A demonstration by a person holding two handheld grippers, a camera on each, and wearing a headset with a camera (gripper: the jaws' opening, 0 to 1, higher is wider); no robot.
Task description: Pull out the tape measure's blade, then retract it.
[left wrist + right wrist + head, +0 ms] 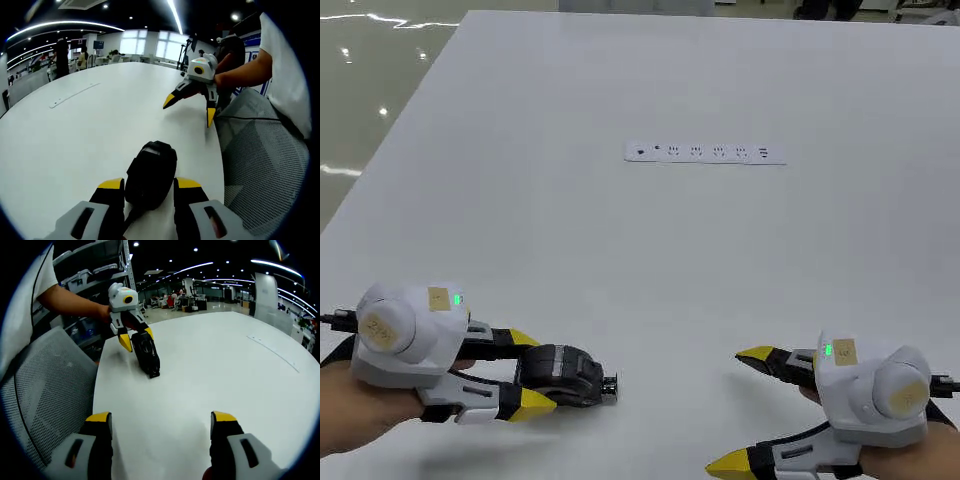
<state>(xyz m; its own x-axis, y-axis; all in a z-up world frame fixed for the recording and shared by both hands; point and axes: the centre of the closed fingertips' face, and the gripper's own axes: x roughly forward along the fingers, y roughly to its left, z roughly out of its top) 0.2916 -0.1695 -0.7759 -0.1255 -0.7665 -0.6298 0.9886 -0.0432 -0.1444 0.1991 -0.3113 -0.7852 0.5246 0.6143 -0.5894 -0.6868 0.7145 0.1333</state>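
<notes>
Tape measure: one, black rounded plastic case (563,373), lying on the white tabletop (620,250) near its front edge, on the person's left; blade hook sits at the case mouth.
Left gripper (149,183): one, yellow-tipped jaws clamped on the tape measure's sides.
Right gripper (161,416): one, jaws spread wide, holding nothing, well apart from the tape measure.
Power strip: one, flat, white (705,152), mid-table.
</notes>
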